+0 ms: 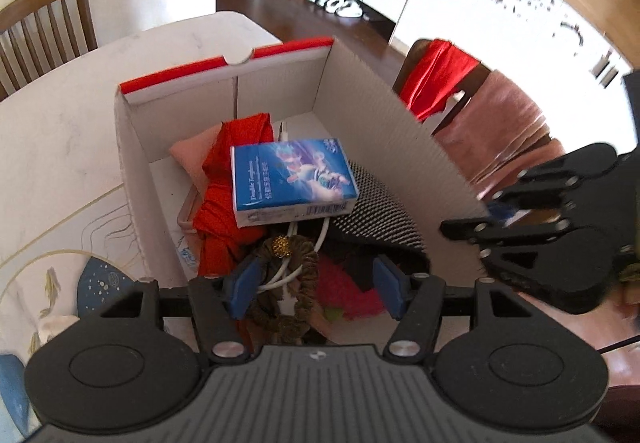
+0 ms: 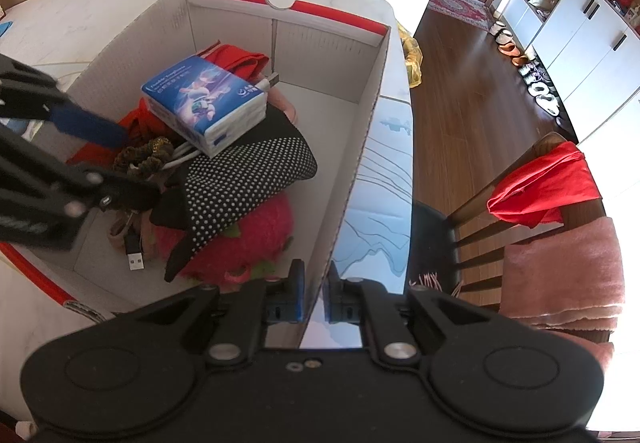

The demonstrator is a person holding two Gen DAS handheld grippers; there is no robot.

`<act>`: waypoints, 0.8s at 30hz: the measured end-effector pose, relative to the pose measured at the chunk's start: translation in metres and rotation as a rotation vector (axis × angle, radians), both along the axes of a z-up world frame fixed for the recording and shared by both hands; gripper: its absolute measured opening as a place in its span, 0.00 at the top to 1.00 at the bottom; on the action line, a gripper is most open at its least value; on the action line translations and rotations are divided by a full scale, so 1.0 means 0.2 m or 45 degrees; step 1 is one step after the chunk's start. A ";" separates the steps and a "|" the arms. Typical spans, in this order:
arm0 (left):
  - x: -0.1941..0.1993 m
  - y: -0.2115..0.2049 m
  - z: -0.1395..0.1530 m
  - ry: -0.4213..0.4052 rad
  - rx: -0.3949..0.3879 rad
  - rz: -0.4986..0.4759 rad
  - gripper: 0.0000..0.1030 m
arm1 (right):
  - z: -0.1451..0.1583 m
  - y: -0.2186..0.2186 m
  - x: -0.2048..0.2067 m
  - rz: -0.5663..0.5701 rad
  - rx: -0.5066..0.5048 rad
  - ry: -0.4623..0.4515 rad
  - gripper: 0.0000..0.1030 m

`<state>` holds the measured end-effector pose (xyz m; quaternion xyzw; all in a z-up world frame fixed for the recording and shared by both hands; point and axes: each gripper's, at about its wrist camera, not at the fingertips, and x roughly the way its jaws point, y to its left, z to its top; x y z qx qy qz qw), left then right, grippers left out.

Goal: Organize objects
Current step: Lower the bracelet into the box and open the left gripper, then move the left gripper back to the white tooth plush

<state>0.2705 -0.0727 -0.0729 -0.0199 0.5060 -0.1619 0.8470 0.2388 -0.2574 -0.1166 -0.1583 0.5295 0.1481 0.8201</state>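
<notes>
Left claw (image 1: 314, 289) is released, jaws apart over the near end of the box (image 2: 224, 9), with the brown scrunchie (image 1: 294, 283) and a white cable (image 1: 288, 275) lying in the gap below; the blue pads press on nothing. Right claw (image 2: 314, 297) is clenched on the box's near side wall, one pad inside, one outside, so it looks like it is steadying the box. Box sits on the white surface (image 1: 60, 131). Contents piled in it: blue tissue pack (image 2: 206, 105) on top, tilted, resting on a black dotted cloth (image 2: 248, 179); red fabric (image 1: 224, 187) and a pink item (image 1: 192, 155) behind; pink fuzzy thing (image 2: 256, 239) underneath; black USB plug (image 2: 134, 261) on the box floor. My read: a drop into the box is finishing on the left. To do it well, lift the left claw straight up with jaws wide so the pads don't snag the scrunchie or loop the cable, and keep the right grip firm so the thin wall doesn't buckle or the box slide. Watch-outs: tissue pack is perched and could slide off the cloth if the pile is nudged; the tall cardboard wall is close on the right; the two claws work near each other. Chairs (image 2: 532, 203) draped with red and pink cloth stand beside the surface, out of the way.
</notes>
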 end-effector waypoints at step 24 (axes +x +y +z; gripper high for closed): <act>-0.17 0.70 0.26 -0.150 0.030 0.346 0.00 | 0.00 0.00 0.00 0.005 -0.008 0.005 0.90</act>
